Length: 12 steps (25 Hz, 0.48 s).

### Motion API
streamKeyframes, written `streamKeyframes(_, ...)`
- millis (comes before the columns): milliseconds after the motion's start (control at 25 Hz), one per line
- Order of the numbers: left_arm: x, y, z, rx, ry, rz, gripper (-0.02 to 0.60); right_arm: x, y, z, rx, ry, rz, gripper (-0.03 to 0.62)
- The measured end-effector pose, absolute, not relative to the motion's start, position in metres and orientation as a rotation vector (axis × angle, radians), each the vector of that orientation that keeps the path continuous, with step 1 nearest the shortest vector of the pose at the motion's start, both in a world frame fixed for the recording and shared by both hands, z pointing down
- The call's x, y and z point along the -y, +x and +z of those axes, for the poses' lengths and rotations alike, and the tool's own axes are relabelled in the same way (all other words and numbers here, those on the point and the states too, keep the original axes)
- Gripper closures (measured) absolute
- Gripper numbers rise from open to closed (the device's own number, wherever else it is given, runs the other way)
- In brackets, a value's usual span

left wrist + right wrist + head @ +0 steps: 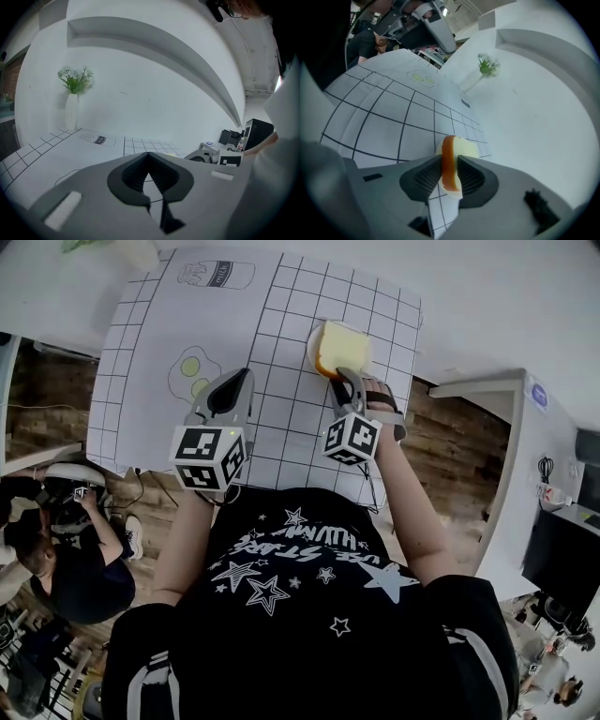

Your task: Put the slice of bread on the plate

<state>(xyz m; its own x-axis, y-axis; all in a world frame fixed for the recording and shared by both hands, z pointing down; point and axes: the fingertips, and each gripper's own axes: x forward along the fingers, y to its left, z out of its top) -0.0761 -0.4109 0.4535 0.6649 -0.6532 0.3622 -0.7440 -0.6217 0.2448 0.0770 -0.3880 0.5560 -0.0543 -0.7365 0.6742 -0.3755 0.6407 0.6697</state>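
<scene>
Nearest the head camera is the wearer's black shirt (291, 615) with white stars. It fills the lower frame and hides the near edge of the table (487, 296). Just past it are the two marker cubes (208, 457), one on each gripper. Right gripper (450, 164): jaws part-way apart with the slice of bread (451, 161) between them, orange crust toward its camera, a ribbed pad close against each face, no gap visible. From above, the slice lies flat over the white plate (311, 345), directly ahead of these jaws. Only a sliver of rim shows; the bread covers the rest. Cannot tell whether the slice rests on the plate or hangs just clear of it. Left gripper (149, 157): tips together, nothing between them. Only the grid mat (140, 143) shows through the slot behind the tips. It is held over the mat, well apart from the plate. Just left of its jaws is a printed egg drawing (194, 371). Ahead and left is a milk-bottle drawing (96, 139), and further left a white vase (71, 111) of flowers against the wall. A pale blurred shape (276, 178) blocks the right edge of the left gripper view and cannot be identified. A bystander (66, 559) crouches on the floor beyond the mat's left side. A dark monitor (562, 563) is cut off at the right frame edge.
</scene>
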Motion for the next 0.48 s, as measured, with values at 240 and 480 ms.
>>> streamKeyframes(240,0.408,-0.083,0.456,1.12,2.493,0.354,0.572,0.385,0.077,0.567,1.651,0.903,-0.329,0.485)
streamKeyframes(480,0.403,-0.086,0.452,1.136,2.498,0.351,0.574,0.379,0.072,0.557,1.778,0.984,-0.174,0.465)
